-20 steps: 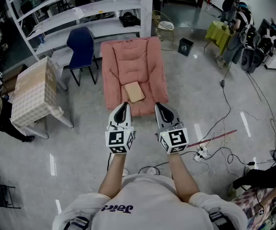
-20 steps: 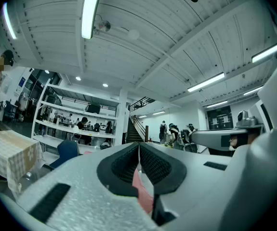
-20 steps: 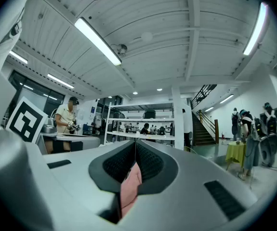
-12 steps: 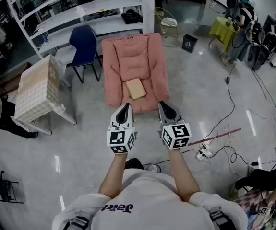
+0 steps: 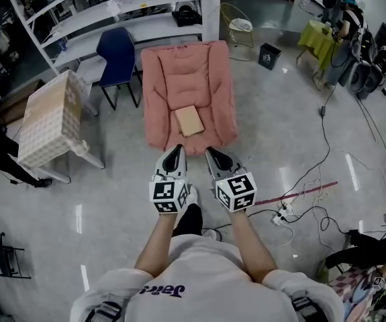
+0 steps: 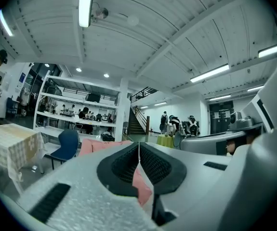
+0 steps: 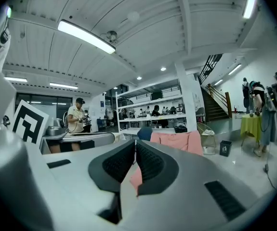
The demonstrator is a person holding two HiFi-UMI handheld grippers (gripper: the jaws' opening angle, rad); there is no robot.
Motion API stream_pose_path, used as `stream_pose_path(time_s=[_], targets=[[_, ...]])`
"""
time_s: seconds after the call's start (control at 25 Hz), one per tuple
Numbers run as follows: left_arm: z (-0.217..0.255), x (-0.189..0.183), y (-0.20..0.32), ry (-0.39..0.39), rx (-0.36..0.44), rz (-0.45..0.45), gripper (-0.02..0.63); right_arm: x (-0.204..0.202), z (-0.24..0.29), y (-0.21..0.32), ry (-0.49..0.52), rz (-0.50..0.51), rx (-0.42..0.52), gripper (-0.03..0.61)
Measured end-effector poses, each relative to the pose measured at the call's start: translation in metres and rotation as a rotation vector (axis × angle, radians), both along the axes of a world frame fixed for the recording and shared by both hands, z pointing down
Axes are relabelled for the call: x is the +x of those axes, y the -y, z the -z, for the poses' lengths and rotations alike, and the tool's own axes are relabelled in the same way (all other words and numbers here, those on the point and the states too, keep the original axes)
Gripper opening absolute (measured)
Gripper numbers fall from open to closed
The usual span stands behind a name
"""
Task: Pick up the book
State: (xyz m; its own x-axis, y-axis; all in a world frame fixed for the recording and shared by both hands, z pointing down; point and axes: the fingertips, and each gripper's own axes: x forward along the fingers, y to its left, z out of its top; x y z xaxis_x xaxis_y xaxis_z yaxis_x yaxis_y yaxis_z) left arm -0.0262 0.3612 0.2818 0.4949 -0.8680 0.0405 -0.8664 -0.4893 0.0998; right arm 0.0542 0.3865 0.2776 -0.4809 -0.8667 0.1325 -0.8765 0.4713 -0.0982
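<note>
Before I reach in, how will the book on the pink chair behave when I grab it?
The book looks flat and rectangular, so it is probably stiff enough to lift by one edge. It lies on the padded seat of the pink chair, which likely gives, so pressing down may sink it. Being flat, it should not roll.

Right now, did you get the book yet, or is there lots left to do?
Nothing looks done yet: the book lies untouched on the seat of the pink armchair. Nothing is in hand either. The left hand-held gripper and the right hand-held gripper are both shut and empty, held just short of the armchair's front edge. Left to do: reach the book, open up, grip it and lift it.
</note>
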Motion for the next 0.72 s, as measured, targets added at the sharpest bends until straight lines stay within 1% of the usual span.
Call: stream_pose_path(time_s=[0.24, 0.4, 0.56, 0.72], targets=[[-0.008, 0.008, 0.043, -0.032, -0.027, 0.004, 0.023, 0.005, -0.01, 0.042, -0.022, 0.029, -0.045, 0.018], [-0.017, 0.012, 0.078, -0.045, -0.05, 0.002, 0.023, 0.003, -0.018, 0.08, -0.053, 0.058, -0.079, 0.018], [-0.016, 0.007, 0.13, -0.042, -0.073, 0.003, 0.023, -0.002, -0.011, 0.13, -0.078, 0.076, -0.086, 0.018], [-0.021, -0.007, 0.185, -0.03, -0.109, 0.002, 0.023, -0.009, -0.005, 0.179, -0.111, 0.083, -0.081, 0.019]])
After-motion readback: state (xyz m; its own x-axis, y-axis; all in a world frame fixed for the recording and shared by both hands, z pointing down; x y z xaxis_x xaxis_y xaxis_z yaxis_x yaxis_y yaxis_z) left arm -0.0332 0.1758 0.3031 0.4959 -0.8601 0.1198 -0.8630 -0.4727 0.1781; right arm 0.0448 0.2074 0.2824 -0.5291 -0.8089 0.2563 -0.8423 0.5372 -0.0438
